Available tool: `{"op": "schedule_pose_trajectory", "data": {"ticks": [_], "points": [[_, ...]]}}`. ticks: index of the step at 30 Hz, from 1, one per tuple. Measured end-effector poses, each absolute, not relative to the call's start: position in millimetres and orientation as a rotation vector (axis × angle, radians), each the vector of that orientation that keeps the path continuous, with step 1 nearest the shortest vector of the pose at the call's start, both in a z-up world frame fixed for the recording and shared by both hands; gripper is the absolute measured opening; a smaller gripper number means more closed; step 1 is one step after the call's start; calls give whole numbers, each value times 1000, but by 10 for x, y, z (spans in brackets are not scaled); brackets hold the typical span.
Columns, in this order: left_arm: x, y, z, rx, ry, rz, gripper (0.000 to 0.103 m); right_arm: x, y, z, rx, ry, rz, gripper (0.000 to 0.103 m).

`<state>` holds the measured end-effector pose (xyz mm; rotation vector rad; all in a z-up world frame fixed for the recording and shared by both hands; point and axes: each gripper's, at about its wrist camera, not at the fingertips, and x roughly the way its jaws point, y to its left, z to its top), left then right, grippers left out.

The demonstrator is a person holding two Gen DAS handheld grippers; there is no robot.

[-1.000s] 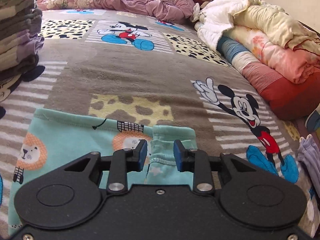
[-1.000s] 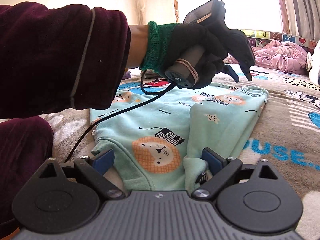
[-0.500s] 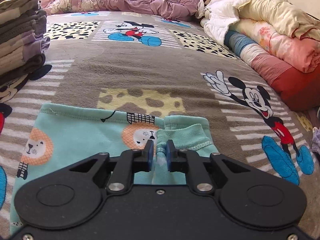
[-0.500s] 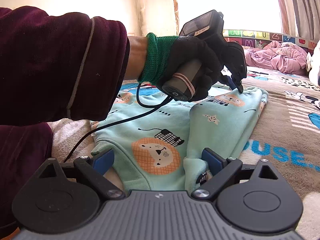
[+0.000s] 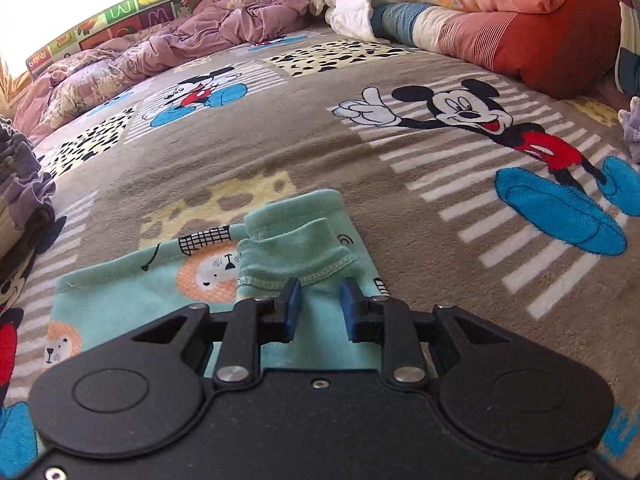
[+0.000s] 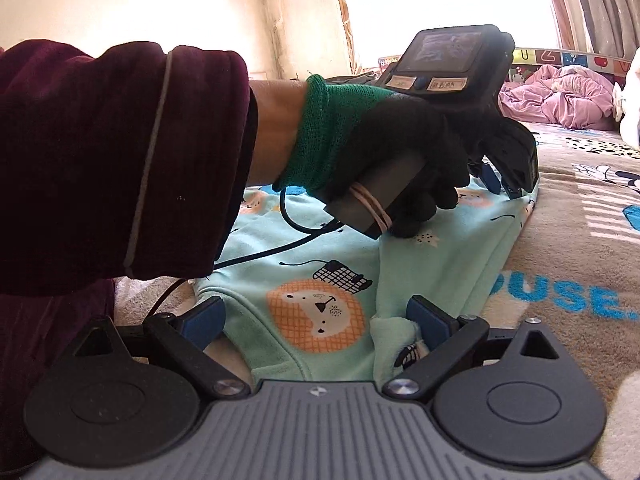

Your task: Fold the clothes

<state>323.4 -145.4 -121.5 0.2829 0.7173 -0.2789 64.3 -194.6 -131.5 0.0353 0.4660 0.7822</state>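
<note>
Ahead, 12 o'clock: bare Mickey Mouse blanket on the bed, open up to the crumpled purple quilt.
Left, 9 o'clock: stack of folded clothes blocks the edge.
Right, 1–2 o'clock: rolled bedding pile walls that side.
Right tongs' view, 10–12 o'clock: person's sleeve and gloved left hand bar passage over the mint lion-print garment.
3 o'clock: open blanket.

A cartoon-mouse blanket carries the mint lion-print garment, rumpled purple bedding and stacked quilts.
</note>
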Motion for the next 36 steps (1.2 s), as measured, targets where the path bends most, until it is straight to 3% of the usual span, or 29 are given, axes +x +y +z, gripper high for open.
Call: {"op": "schedule_pose_trajectory", "data": {"ticks": [7, 13, 19, 26, 28, 30, 36], "points": [[2552, -1190, -761, 149, 644, -335, 21, 614, -1925, -1305, 24, 451, 774, 96], [2294, -1289, -1178, 225, 725, -373, 21, 615, -1916, -1313, 23, 450, 766, 97], [1972, -1134, -882, 149, 651, -384, 21, 603, -1874, -1328, 3, 443, 753, 97], [1905, -1085, -1050, 149, 709, -400, 22, 541, -1806, -1365, -78, 422, 741, 96], [1822, -1016, -887, 121, 681, -409, 26, 539, -1782, -1362, -81, 421, 737, 96], [1741, -903, -800, 86, 672, -409, 39, 526, -1774, -1337, -83, 417, 733, 96], [1789, -755, -1068, 43, 755, -405, 39, 371, -1791, -1299, -107, 389, 705, 96]]}}
